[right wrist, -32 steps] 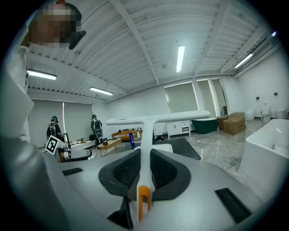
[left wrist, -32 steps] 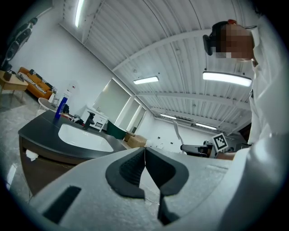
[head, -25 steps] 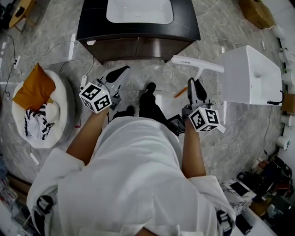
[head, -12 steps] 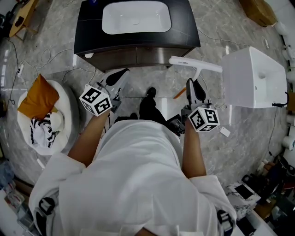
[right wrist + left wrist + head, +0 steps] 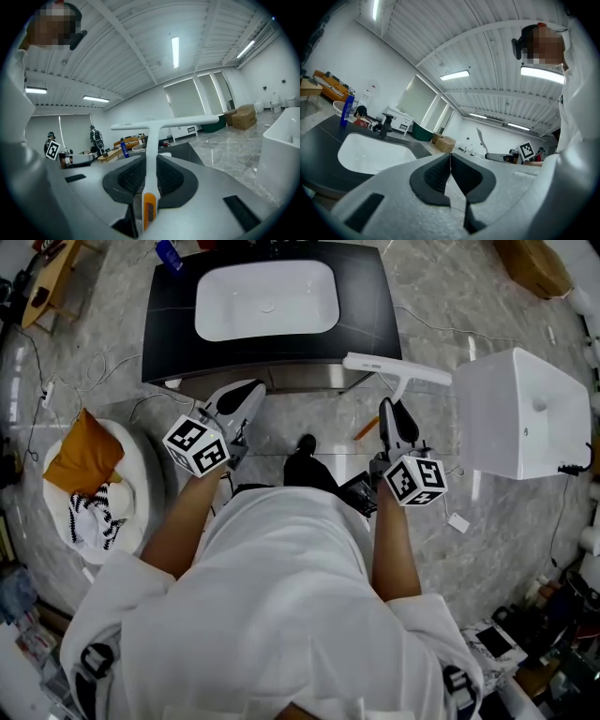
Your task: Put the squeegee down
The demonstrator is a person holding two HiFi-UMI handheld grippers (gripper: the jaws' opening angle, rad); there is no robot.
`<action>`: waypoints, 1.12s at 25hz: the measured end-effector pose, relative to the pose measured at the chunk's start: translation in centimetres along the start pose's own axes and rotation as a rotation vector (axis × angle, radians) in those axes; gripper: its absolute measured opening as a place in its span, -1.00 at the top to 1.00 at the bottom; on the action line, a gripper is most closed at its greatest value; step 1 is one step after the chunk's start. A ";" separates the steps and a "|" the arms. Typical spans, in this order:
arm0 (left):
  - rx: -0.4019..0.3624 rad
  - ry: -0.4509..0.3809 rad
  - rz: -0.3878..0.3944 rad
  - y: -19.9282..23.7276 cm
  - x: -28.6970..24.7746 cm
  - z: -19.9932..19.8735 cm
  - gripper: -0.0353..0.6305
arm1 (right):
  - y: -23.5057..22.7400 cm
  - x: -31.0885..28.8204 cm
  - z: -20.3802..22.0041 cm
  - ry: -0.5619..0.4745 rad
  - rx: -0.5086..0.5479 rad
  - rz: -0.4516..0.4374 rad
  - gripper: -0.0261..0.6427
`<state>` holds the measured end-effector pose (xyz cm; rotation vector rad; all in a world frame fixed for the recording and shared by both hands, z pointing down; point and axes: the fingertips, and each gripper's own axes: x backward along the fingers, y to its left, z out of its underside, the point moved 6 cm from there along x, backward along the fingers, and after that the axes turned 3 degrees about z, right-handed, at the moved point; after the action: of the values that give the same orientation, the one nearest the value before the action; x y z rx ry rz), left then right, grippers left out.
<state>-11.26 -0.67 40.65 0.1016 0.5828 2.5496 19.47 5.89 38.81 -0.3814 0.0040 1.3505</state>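
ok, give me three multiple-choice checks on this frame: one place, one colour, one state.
1. Where is the squeegee?
A) in the basin
B) on the floor
C) in the right gripper

2. What colour is its handle end?
A) blue
B) orange
C) green

3. What state is the left gripper in?
A) shut, empty
B) wide open
C) half open

Answers:
1 C: the right gripper view shows its jaws clamped on the white handle.
2 B: an orange insert shows at the near end of the handle.
3 A: the left gripper view shows its jaws meeting with nothing between them.
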 end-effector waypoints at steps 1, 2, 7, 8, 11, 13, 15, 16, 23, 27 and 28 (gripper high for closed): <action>-0.002 -0.001 -0.004 0.3 -0.8 -0.4 0.84 | -0.8 -0.7 -0.3 0.002 -0.001 -0.002 0.71; -0.003 -0.001 -0.009 0.7 -1.7 -0.7 0.84 | -1.5 -1.5 -0.7 0.004 -0.003 -0.004 0.71; -0.010 0.003 -0.037 2.5 -5.3 -2.2 0.84 | -4.8 -5.2 -2.7 0.005 -0.008 -0.019 0.71; -0.011 0.005 -0.042 2.9 -6.0 -2.4 0.84 | -5.4 -5.9 -3.1 0.003 -0.008 -0.024 0.71; -0.012 0.009 -0.051 3.9 -8.0 -2.7 0.84 | -6.9 -7.7 -3.6 0.003 -0.006 -0.036 0.71; -0.016 0.010 -0.052 4.5 -9.1 -2.8 0.84 | -7.9 -8.6 -3.7 0.006 -0.009 -0.033 0.71; -0.021 0.015 -0.054 5.1 -10.1 -3.0 0.84 | -8.8 -9.5 -3.5 0.016 -0.020 -0.021 0.71; -0.023 0.021 -0.055 5.3 -10.5 -3.1 0.84 | -9.3 -9.7 -3.4 0.023 -0.027 -0.013 0.71; -0.047 0.052 -0.067 7.7 -13.7 -4.1 0.84 | -11.2 -12.1 -3.3 0.076 -0.042 0.004 0.71; -0.064 0.079 -0.071 9.8 -15.2 -4.7 0.84 | -11.7 -14.3 -3.3 0.107 -0.041 0.009 0.71; -0.061 0.083 -0.074 10.2 -15.5 -4.8 0.84 | -11.9 -14.8 -3.5 0.114 -0.041 0.009 0.71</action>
<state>-3.63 -18.22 41.28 -0.0463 0.5299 2.5069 28.13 -11.08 41.97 -0.4928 0.0730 1.3382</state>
